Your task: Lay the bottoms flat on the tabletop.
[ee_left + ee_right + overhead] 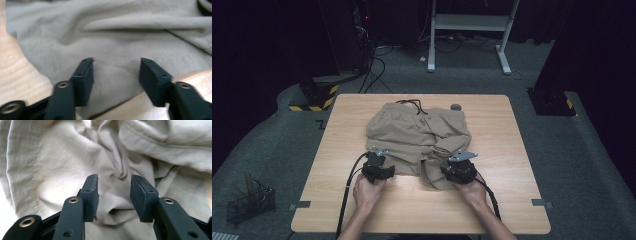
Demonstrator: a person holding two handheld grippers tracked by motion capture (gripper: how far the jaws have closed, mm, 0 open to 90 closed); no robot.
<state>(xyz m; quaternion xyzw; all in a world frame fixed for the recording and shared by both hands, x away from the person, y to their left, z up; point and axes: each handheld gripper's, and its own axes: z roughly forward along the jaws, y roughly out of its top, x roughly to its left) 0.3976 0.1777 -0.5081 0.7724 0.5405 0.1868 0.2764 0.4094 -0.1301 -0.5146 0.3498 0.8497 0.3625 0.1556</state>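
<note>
A crumpled pair of beige shorts (419, 135) with a black drawstring (412, 105) lies in the middle of the wooden table (502, 200). My left gripper (379, 161) rests at the shorts' near left hem. In the left gripper view its jaws (116, 72) stand apart over the flat hem of the cloth (120, 32), and the pads do not press on it. My right gripper (460, 164) is at the near right part of the shorts. Its jaws (113, 195) are apart, with a raised fold of the cloth (62, 165) between them, not pinched.
A small grey round object (456, 106) sits on the table behind the shorts. On the floor to the left stands a black wire basket (249, 200). A white table frame (469, 30) stands at the back, with cables on the dark floor.
</note>
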